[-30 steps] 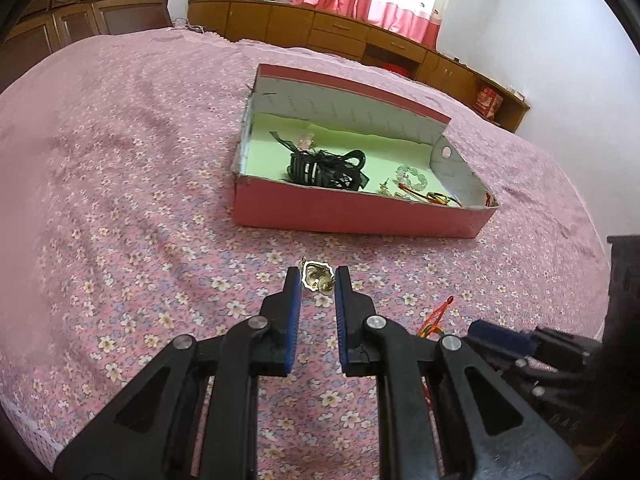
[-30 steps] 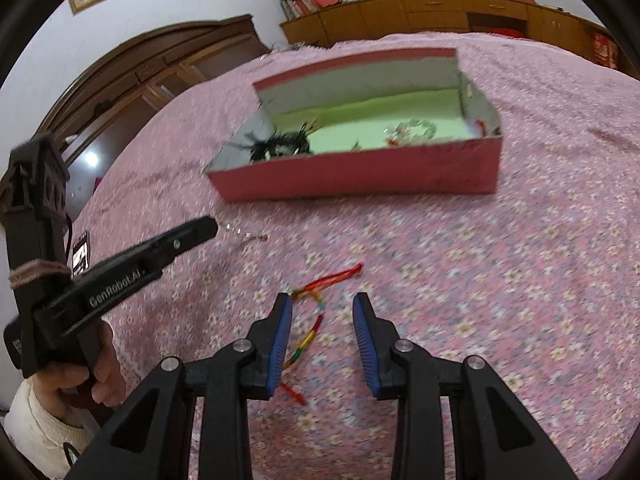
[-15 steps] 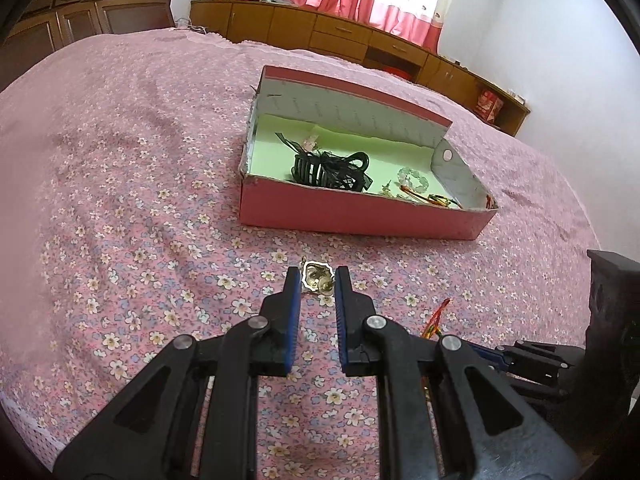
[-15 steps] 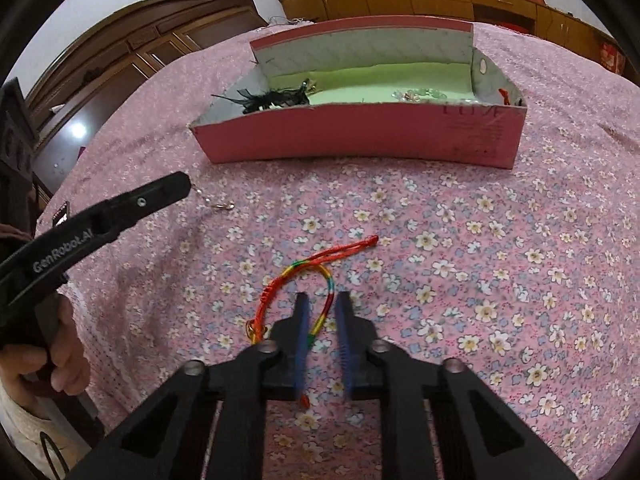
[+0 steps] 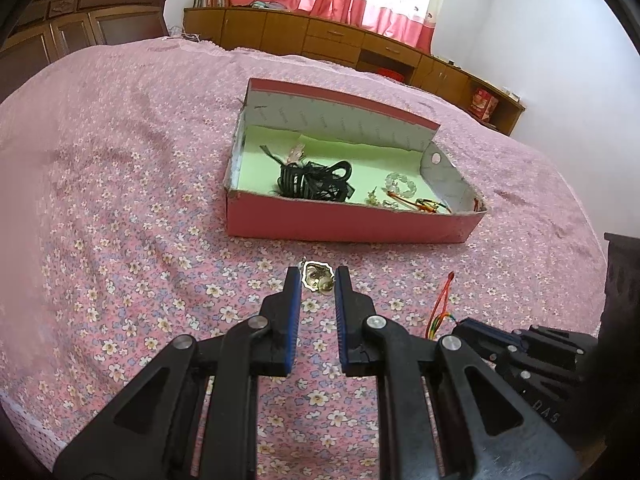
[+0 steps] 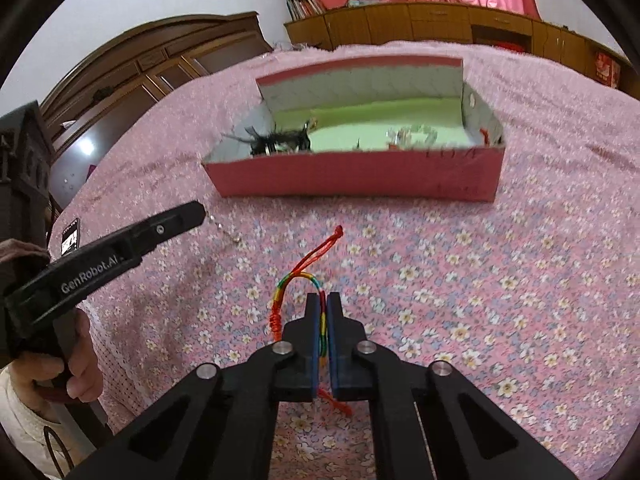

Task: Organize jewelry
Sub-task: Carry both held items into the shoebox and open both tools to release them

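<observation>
Clamping my right jaws (image 6: 324, 300) on the woven bracelet (image 6: 298, 280); left jaws (image 5: 316, 276) grip a gold pendant (image 5: 318, 276); both pieces remain outside the box (image 6: 360, 178) ahead.

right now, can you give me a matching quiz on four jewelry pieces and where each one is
Things:
1 rainbow cord bracelet
2 gold pendant
3 black hair clip
4 clear bead bracelet

Places:
a in the pink box, left half
b clamped in the right gripper
c in the pink box, right half
d between the left gripper's fingertips

Pairs: 1-b, 2-d, 3-a, 4-c
</observation>
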The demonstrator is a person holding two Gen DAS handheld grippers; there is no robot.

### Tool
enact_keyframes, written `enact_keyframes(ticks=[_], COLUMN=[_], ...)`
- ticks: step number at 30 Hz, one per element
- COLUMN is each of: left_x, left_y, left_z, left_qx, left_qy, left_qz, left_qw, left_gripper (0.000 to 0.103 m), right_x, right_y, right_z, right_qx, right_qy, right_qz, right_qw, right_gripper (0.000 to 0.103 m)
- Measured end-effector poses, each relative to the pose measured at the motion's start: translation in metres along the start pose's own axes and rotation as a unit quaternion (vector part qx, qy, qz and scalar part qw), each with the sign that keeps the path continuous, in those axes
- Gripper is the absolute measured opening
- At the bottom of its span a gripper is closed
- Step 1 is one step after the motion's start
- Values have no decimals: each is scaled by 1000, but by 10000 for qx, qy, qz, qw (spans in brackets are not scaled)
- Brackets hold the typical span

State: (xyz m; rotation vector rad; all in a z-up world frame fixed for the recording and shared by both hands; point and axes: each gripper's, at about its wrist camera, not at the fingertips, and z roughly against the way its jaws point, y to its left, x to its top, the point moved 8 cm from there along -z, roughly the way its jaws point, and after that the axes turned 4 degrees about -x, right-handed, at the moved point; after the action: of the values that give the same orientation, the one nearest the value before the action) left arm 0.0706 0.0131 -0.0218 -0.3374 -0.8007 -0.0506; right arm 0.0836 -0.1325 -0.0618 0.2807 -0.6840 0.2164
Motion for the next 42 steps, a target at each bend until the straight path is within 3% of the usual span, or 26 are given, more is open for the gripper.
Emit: enact_keyframes(ticks=[11, 24, 42], left_x=[16, 56, 110], left_y=[-18, -46, -54], left_z=[7, 3, -39], left_qx=[-62, -219, -176], left_qy=[-213, -585, -863], left_qz=[-180, -488, -740], left_qw=[9996, 9969, 9934], left_gripper=[8, 8, 8], right_x=[22, 67, 138], right_y=[-7, -12, -45], right_z=[24, 42, 19], right_qx=[-47, -165, -523], right_qy=[-529, -1140, -1555], right_qz=[17, 135, 70], right_qw=[9986, 9933, 9864], right_gripper=[5, 5, 5])
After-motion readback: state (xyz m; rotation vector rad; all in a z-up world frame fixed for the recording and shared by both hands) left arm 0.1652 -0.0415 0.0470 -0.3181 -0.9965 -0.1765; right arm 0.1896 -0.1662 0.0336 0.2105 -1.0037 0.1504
